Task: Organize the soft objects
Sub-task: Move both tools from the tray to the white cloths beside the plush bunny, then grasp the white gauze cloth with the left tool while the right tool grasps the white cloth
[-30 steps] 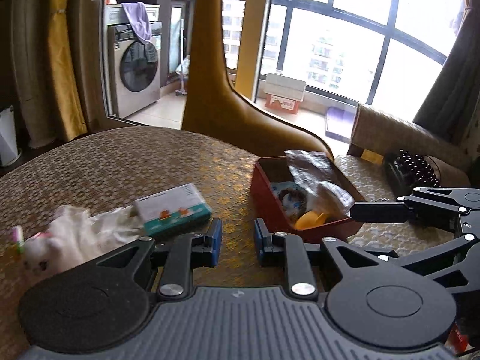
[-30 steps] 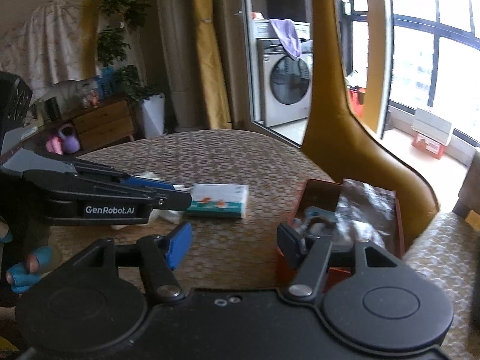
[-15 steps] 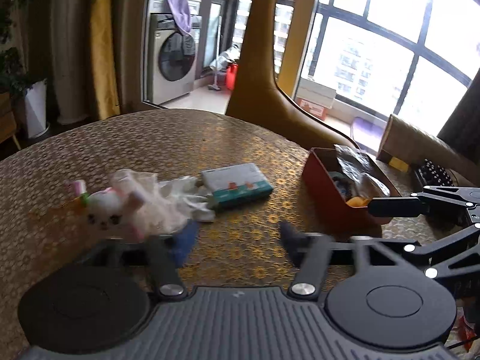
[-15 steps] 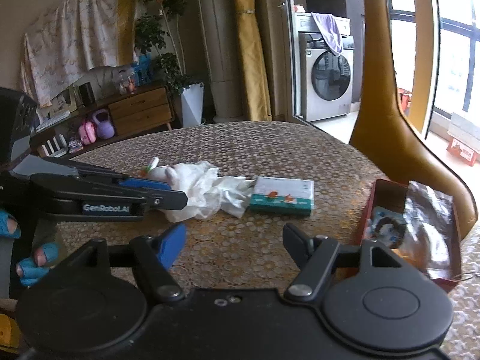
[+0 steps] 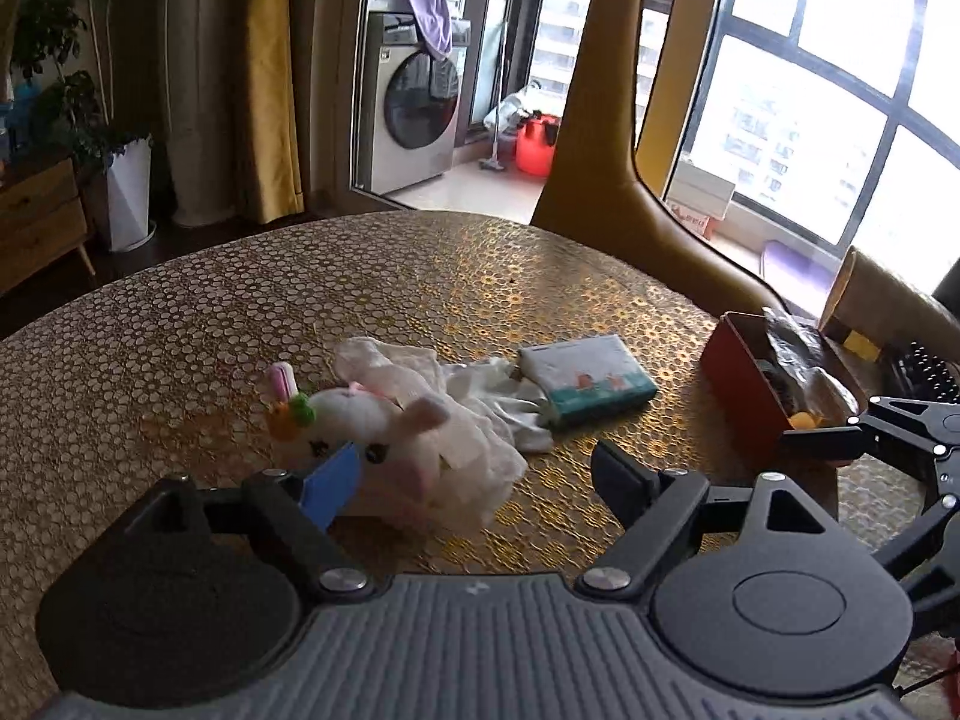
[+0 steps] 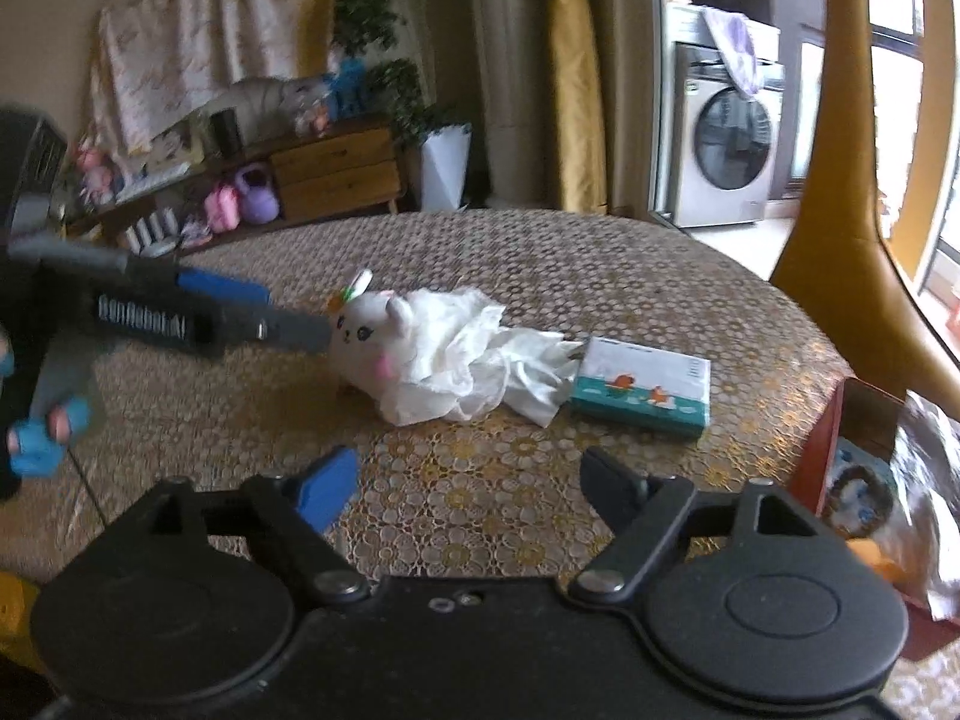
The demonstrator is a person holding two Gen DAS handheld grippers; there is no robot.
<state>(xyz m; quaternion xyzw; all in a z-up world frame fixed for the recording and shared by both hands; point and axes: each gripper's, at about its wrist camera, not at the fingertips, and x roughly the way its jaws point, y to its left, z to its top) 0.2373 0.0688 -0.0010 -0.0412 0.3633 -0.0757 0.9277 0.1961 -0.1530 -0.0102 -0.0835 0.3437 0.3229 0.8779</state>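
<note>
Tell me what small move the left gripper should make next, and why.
Probably ease the left gripper forward and close on the white plush bunny toy: its jaws stand open, one blue pad already beside the bunny's face, and nothing is held yet.

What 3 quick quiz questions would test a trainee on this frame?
1. True or false: the left gripper is shut on the plush.
2. What lies directly between the plush and the tissue pack? A) cloth B) cup C) book
3. Fill in: the red box sits to the ______ of the tissue pack in the left wrist view.

Key: 1 false, open; 2 A, white cloth; 3 right.
</note>
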